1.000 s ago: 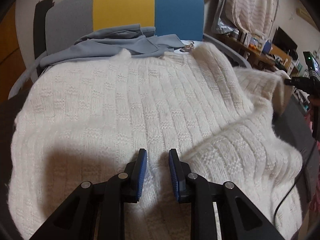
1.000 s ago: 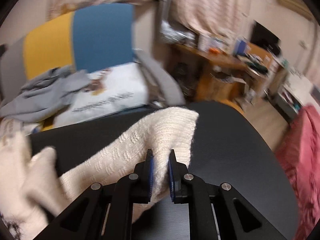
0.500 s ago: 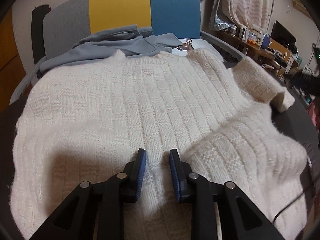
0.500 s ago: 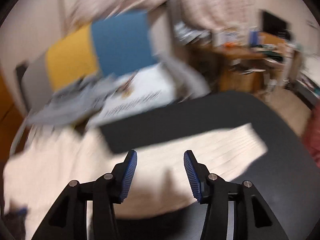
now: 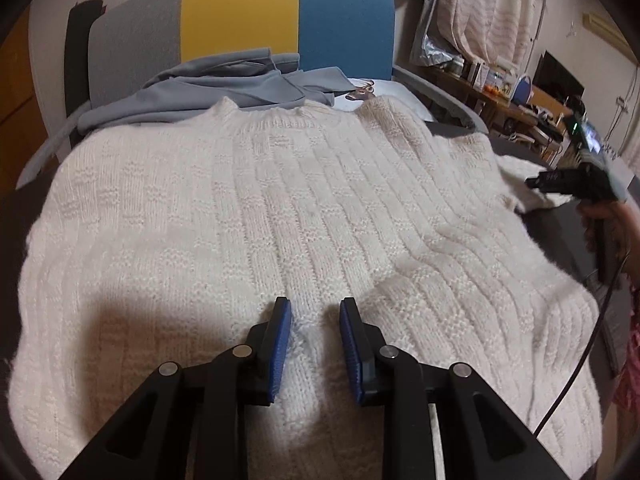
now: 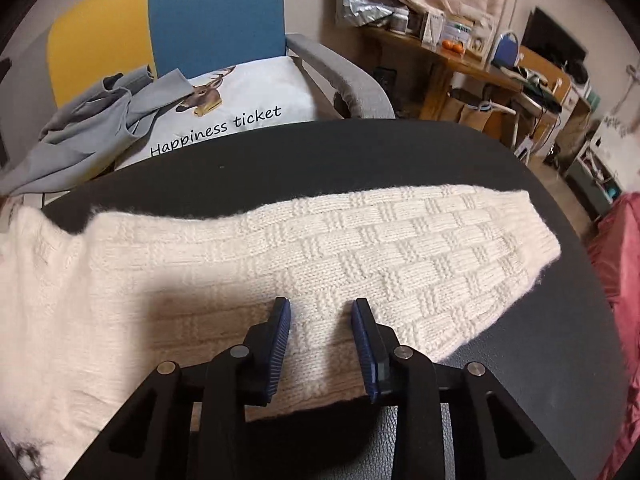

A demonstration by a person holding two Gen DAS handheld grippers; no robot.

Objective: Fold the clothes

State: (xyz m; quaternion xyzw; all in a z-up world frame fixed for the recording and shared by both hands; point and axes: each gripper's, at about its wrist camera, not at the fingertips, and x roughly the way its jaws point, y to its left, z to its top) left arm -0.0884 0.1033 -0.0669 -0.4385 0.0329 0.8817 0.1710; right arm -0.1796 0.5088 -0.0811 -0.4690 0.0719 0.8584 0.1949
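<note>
The sleeve (image 6: pixel 360 256) of the cream knitted sweater (image 5: pixel 280 208) had moved: one second earlier it was bunched and pinched between the jaws of the right gripper (image 6: pixel 322 344), and half a second earlier those jaws were already wide apart above it. Now the sleeve lay flat and stretched out to the right on the black table (image 6: pixel 400 152), with its cuff near the table's right edge. The right gripper had let it go. Its jaws had just been closing a little, but they stood apart over the lower edge of the sleeve, and I could not see the pads pressing on the knit. The hump of fabric at the right side of the body, seen in the earlier left wrist views, was also nearly gone.

The body of the sweater lay spread on the table, collar toward the chair (image 5: pixel 240 12). The left gripper (image 5: pixel 316 344) was low over the hem part with its fingers apart; whether its tips touched the knit I could not tell. Nothing was clamped in it.

In my judgement the sweater was now laid out flat, so the spreading step looked finished and the folding itself was not yet begun. The next move probably needed a grasp on the sleeve to bring it across the body.

Behind the collar a grey garment (image 5: pixel 224 88) lay crumpled on the chair, beside a white cushion with a deer picture (image 6: pixel 224 108).
</note>
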